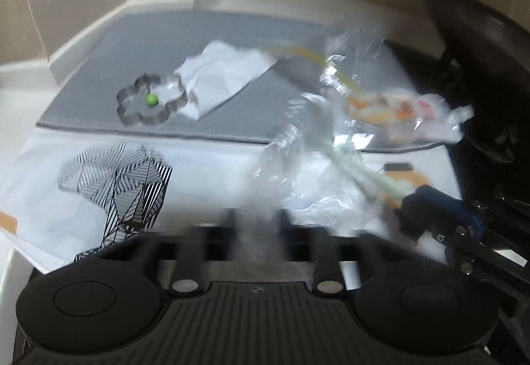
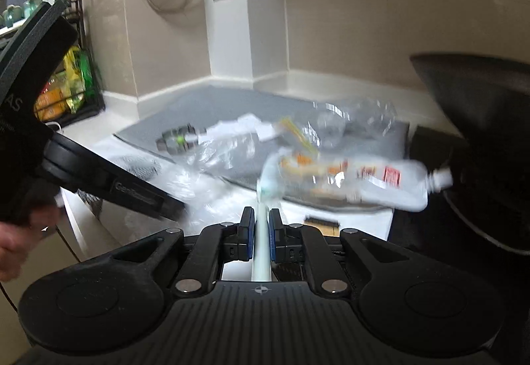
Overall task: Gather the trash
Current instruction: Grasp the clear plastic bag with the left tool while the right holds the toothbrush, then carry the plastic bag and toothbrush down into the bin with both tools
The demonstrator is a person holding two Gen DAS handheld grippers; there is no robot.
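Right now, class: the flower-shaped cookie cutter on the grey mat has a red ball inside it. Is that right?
Not quite. The ball inside the flower-shaped cookie cutter is green, not red. The cutter does sit on the grey mat, as the left wrist view shows.

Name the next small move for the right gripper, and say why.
Probably carry the pale stick toward the clear plastic bag: the right gripper is shut on it, and the left gripper pinches the bag's film.

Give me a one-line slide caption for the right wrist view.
Right gripper shut on a pale green stick; clear plastic wrappers litter the grey mat.
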